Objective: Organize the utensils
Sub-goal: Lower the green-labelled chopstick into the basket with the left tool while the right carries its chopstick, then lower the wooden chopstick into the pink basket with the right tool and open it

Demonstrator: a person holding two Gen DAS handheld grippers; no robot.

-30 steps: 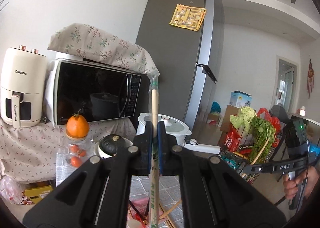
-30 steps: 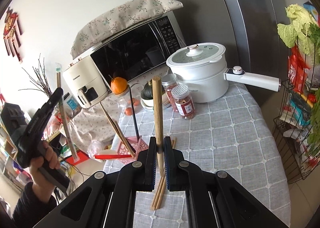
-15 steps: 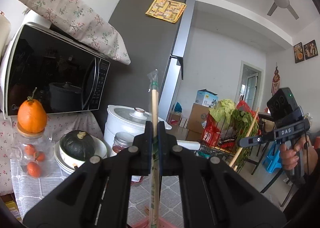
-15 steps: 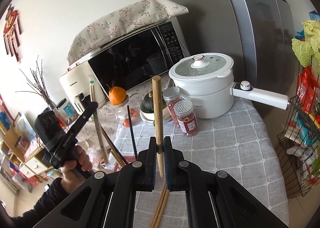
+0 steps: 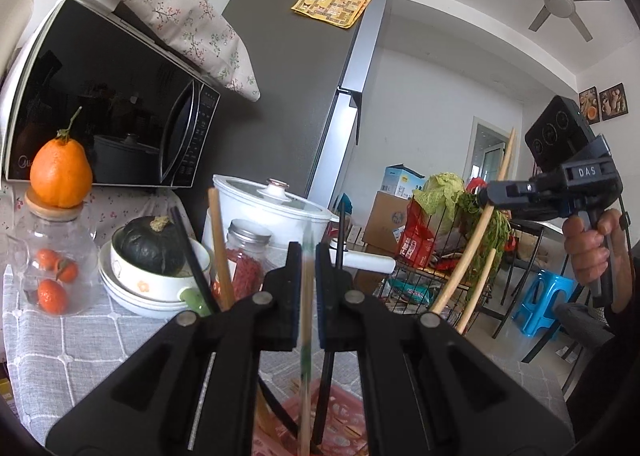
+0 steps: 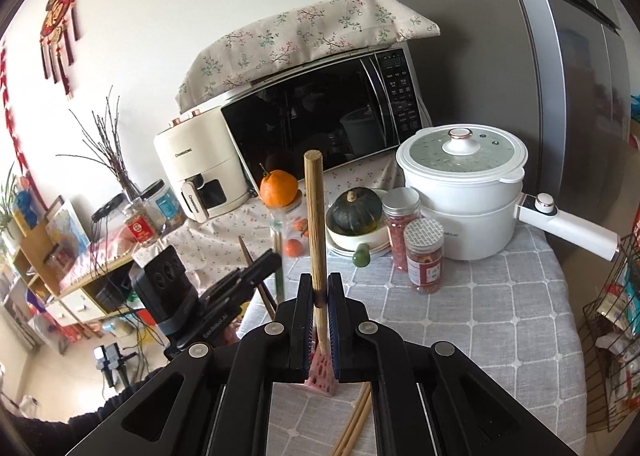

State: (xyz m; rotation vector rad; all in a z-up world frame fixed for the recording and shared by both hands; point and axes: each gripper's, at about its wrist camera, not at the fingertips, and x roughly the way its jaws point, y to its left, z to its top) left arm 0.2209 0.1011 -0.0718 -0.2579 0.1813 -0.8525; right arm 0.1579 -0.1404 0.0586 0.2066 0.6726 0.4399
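Observation:
My left gripper (image 5: 307,256) is shut on a pale chopstick in a clear wrapper with green print (image 5: 306,320). Its lower end reaches down into the pink perforated utensil holder (image 5: 340,420). A wooden chopstick (image 5: 219,252) and black chopsticks (image 5: 188,252) stand in that holder. My right gripper (image 6: 319,284) is shut on a thick wooden chopstick (image 6: 314,216), held upright just above the pink holder (image 6: 322,370). In the right wrist view the left gripper (image 6: 272,256) sits just left of the holder. In the left wrist view the right gripper (image 5: 486,192) is off to the right.
Two loose wooden chopsticks (image 6: 352,428) lie on the grey checked tablecloth (image 6: 500,328). Behind stand two red-filled jars (image 6: 424,256), a white pot with a long handle (image 6: 460,192), a bowl with a dark squash (image 6: 352,212), a microwave (image 6: 320,120) and a wire basket (image 6: 612,336).
My left gripper has come down with its wrapped chopstick, which now reaches into the pink holder. My right gripper has moved left with its wooden chopstick, over the holder.

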